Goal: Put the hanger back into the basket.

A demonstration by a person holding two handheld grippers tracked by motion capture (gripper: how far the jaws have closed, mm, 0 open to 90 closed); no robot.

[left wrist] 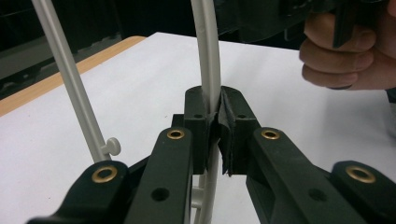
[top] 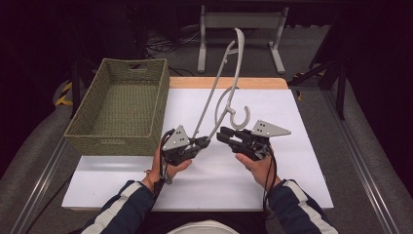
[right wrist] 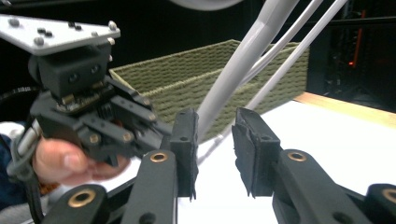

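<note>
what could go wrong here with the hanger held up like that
The grey hanger stands tilted off the table, clamped at one end by the left gripper alone. The right gripper has its jaws apart around the hanger's arm without pressing it, so the hanger could pivot or slip in that single grip. Its long free end reaches up beside the woven basket, so a swing toward it may snag the rim.

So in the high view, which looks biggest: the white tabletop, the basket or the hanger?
1. White tabletop.
2. Green woven basket.
3. Grey hanger: about as long as the basket but far thinner, and raised toward the camera, so unsure.
</note>
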